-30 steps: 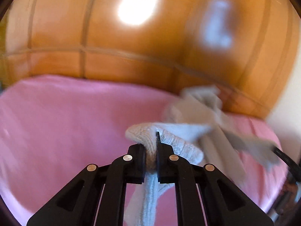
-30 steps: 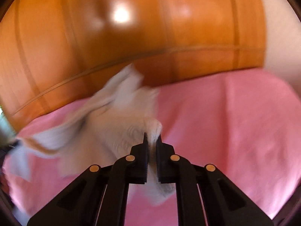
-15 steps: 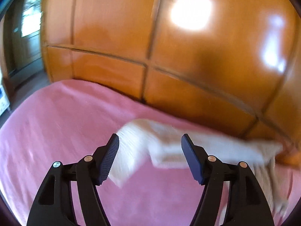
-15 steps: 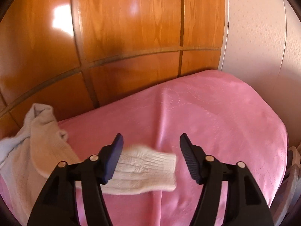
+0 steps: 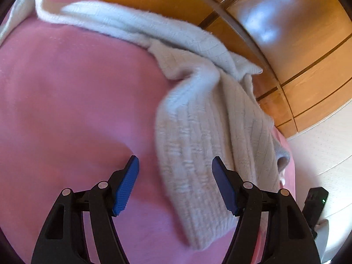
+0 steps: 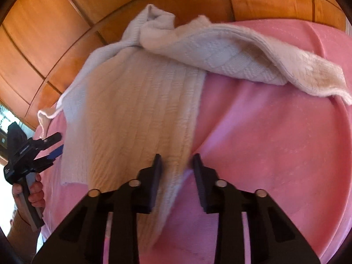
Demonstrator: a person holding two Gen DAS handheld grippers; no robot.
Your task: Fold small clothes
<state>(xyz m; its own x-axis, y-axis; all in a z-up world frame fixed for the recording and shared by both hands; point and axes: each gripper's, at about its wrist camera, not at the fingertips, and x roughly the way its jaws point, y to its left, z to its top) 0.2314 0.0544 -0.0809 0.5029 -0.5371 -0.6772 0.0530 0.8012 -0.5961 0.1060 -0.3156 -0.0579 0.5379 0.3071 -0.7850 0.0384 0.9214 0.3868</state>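
Observation:
A cream knitted sweater (image 5: 209, 132) lies crumpled on the pink bed cover (image 5: 66, 110), one sleeve stretched along the far edge. My left gripper (image 5: 176, 176) hovers low over its ribbed hem. Its jaws are wide and closing. The hem lies under the right half of the gap, touching neither pad. In the right wrist view the sweater (image 6: 132, 110) spreads to the left, with a sleeve running right. My right gripper (image 6: 177, 167) is closing around the sweater's near edge. A gap still shows beside the fabric. A hand (image 6: 33, 193) holds the left gripper (image 6: 58, 143) at the sweater's left side.
Glossy wooden panels (image 5: 297, 44) rise right behind the bed, also seen as wooden panels (image 6: 55, 33). A pale wall (image 5: 319, 154) stands to the right. A black device with a green light (image 5: 314, 202) shows at the right edge. Bare pink cover (image 6: 275, 143) lies right of the sweater.
A second ago both grippers held the sweater up. They opened and it fell onto the bed. Both have since dropped low over it, and the right jaws have narrowed.

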